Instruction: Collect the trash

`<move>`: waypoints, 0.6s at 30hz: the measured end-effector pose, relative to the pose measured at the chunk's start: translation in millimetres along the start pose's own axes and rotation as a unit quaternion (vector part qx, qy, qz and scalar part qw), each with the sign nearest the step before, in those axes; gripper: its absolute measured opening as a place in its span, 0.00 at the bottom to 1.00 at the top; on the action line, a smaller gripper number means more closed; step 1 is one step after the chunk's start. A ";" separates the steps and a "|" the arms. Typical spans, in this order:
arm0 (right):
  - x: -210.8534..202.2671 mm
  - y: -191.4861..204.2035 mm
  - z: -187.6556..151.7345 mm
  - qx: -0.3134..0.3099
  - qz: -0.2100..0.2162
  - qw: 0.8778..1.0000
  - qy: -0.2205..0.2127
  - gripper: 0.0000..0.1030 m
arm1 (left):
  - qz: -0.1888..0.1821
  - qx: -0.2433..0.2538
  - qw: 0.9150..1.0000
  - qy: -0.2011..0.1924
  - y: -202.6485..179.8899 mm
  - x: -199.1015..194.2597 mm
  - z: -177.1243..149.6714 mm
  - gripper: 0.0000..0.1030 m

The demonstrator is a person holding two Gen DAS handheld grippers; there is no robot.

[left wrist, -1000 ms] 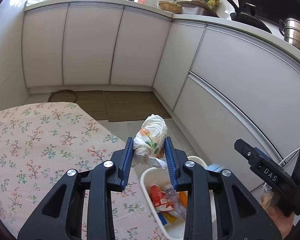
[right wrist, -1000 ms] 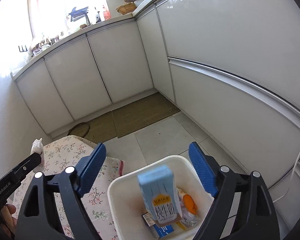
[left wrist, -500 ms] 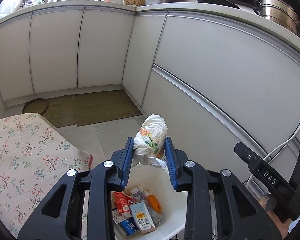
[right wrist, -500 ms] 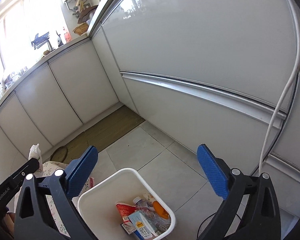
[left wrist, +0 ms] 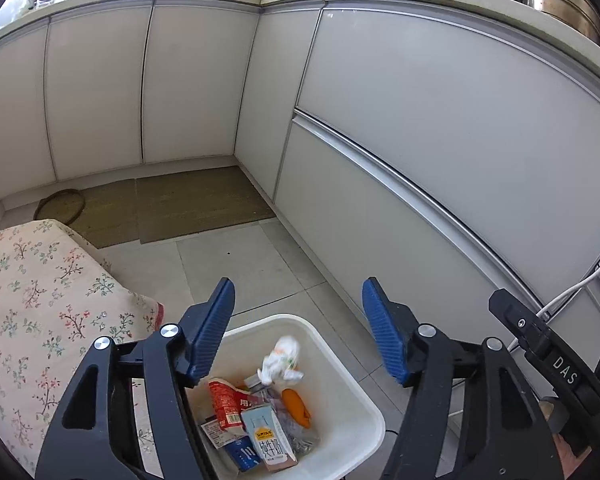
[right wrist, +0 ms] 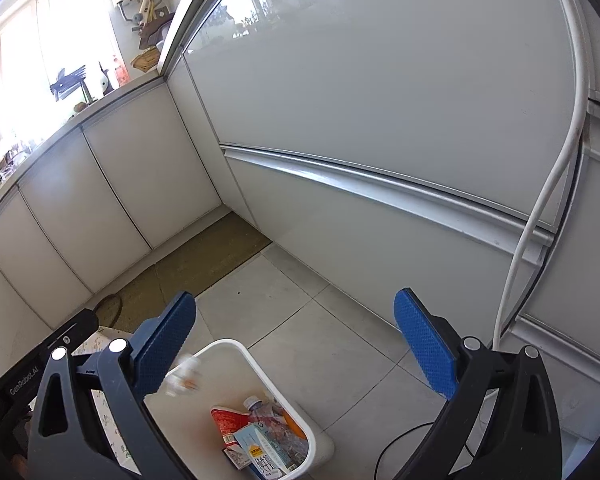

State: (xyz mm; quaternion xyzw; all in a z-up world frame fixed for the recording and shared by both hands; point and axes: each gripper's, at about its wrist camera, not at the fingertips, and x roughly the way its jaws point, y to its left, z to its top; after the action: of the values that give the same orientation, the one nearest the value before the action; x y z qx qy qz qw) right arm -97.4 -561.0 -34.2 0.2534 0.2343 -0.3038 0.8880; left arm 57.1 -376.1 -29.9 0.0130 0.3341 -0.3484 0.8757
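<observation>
A white trash bin (left wrist: 342,368) stands on the tiled floor and holds several pieces of trash: a red packet (left wrist: 224,404), a blue-and-white milk carton (left wrist: 269,442), an orange piece and a clear bottle. A crumpled white wrapper (left wrist: 280,362) is in mid-fall just over the bin, blurred. My left gripper (left wrist: 296,320) is open and empty above the bin. My right gripper (right wrist: 300,340) is open and empty above the same bin (right wrist: 244,354), where the falling wrapper (right wrist: 182,374) shows at the left pad.
A table with a floral cloth (left wrist: 40,304) stands left of the bin. White kitchen cabinets (left wrist: 420,152) run along the back and right. Brown mats (left wrist: 196,204) lie on the floor in the corner. A white cable (right wrist: 540,208) hangs down the cabinet at right.
My left gripper has opened and let go of the crumpled wrapper, which drops into the bin. Both grippers have shifted right over the bin. The milk carton has settled inside it.
</observation>
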 end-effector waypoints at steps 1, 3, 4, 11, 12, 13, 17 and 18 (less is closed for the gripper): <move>0.5 2.2 0.3 -0.003 0.001 1.000 0.001 0.94 | 0.002 0.000 1.000 0.001 1.1 -0.4 -0.6 0.64; 1.0 6.2 0.0 -0.008 0.003 1.000 0.002 0.94 | 0.007 -0.001 1.000 0.005 4.6 -1.5 -2.0 0.65; 0.7 8.2 -0.4 -0.010 0.004 1.000 0.002 0.94 | 0.008 -0.001 1.000 0.005 5.2 -3.9 -2.1 0.66; -4.9 36.0 -5.5 -0.032 0.022 0.999 0.003 0.94 | 0.062 0.018 0.998 -0.022 21.5 -36.7 -8.3 0.75; -6.7 41.4 -6.7 -0.036 0.028 0.999 0.003 0.94 | 0.077 0.024 0.996 -0.035 25.2 -47.3 -10.2 0.78; -9.3 48.6 -9.1 -0.043 0.033 0.999 0.005 0.94 | 0.091 0.028 0.994 -0.046 28.7 -56.9 -12.1 0.84; -25.3 85.2 -22.9 -0.081 0.060 0.995 0.000 0.94 | 0.153 0.034 0.982 -0.101 50.0 -107.2 -19.2 0.93; -31.2 96.4 -26.9 -0.093 0.069 0.993 -0.006 0.94 | 0.165 0.031 0.980 -0.111 57.7 -121.5 -21.2 0.93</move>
State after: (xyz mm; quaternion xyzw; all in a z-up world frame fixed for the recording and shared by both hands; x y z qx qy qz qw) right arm -63.1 -465.7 -7.2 0.1839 0.2381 -0.2203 0.9279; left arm 15.8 -253.9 13.7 0.0563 0.2171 -0.2090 0.9519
